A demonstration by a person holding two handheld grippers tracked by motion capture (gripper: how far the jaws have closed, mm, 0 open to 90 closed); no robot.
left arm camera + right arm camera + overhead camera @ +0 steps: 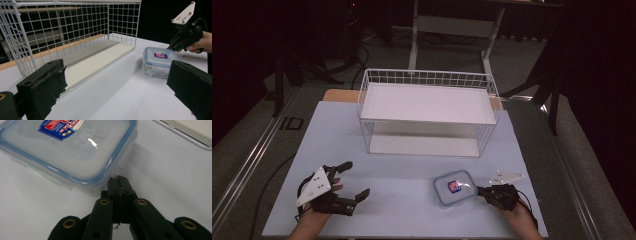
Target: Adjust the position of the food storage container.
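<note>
A clear plastic container (pixel 455 187) with a blue-rimmed lid and a red-and-blue label sits on the white table, front right. My right gripper (pixel 479 190) is shut, its tips touching the container's near right corner. In the right gripper view the closed tips (pixel 118 180) sit just under the lid's rim, against the container (pixel 70 147). My left gripper (pixel 357 178) is open and holds nothing, at the front left. In the left gripper view its jaws frame the container (pixel 160 61) and the right gripper (pixel 172 48) behind it.
A white wire basket (pixel 427 72) with a white shelf board on top and an open front stands at the table's middle back; its mesh (pixel 75 30) is close to the left gripper. Bare table (pixel 402 200) lies between the two grippers. Dark floor and table legs lie beyond.
</note>
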